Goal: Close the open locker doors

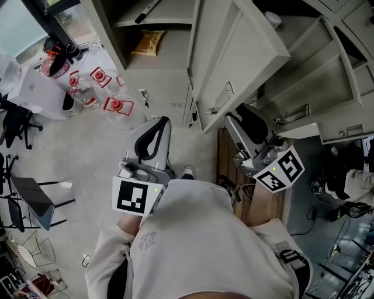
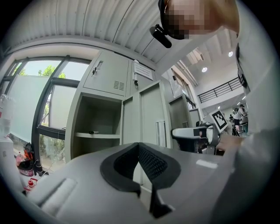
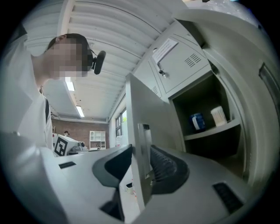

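Grey lockers stand in front of me with several doors open. In the head view one open door (image 1: 239, 58) swings out towards me, its handle (image 1: 219, 104) near the lower edge. My right gripper (image 1: 238, 114) reaches that door's edge. In the right gripper view the door's edge (image 3: 139, 144) and handle strip pass between the two pads, and the right gripper (image 3: 141, 153) is shut on it. A second open door (image 1: 318, 87) hangs further right. The left gripper (image 1: 164, 121) is held apart from the lockers, fingertips together and holding nothing. In its own view the left gripper (image 2: 138, 146) faces an open compartment (image 2: 98, 124).
A yellow bag (image 1: 147, 42) lies on a locker shelf, with a black pen-like object (image 1: 147, 10) on the shelf above. A blue can (image 3: 197, 121) and a white tub (image 3: 218, 116) sit in another compartment. Red-capped jugs (image 1: 117, 106) stand on the floor at left, and chairs (image 1: 32, 198) further left.
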`<move>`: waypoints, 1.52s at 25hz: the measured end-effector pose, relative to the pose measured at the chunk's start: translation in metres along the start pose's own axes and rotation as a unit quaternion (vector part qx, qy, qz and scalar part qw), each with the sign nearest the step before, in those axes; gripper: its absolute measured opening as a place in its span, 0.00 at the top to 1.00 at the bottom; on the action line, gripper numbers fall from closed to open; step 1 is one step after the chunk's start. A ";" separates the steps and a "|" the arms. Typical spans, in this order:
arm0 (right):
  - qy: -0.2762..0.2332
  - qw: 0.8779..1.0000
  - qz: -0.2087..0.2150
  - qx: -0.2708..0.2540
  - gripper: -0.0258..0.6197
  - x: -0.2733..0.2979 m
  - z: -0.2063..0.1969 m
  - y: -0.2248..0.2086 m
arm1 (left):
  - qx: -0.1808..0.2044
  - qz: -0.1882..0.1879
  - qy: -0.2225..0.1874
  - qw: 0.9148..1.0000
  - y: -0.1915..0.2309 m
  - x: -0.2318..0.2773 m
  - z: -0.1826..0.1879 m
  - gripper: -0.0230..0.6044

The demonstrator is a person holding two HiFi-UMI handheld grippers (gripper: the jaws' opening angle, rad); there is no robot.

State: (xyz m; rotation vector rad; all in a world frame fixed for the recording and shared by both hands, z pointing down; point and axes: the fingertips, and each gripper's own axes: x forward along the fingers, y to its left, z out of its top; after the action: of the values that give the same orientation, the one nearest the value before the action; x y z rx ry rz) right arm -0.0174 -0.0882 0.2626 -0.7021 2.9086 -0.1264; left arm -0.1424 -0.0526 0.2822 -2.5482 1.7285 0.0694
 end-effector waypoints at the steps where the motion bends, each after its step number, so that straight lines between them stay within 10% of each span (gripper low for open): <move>1: 0.002 1.000 0.007 0.001 0.81 0.002 -0.001 0.001 | -0.002 -0.003 -0.001 1.000 0.002 0.002 0.002 0.95; 19: 0.028 0.985 0.169 -0.014 0.80 0.123 -0.026 0.071 | 0.007 0.071 0.007 0.997 0.105 -0.017 0.001 0.95; 38: 0.022 0.991 0.129 -0.025 0.80 0.242 -0.043 0.077 | 0.000 0.098 0.015 0.995 0.193 -0.053 -0.008 0.95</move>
State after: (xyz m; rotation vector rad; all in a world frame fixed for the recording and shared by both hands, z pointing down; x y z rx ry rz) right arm -0.2715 -0.1294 0.2667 -0.3277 3.0214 -0.0396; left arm -0.3415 -0.0753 0.2892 -2.3820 1.9838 0.0407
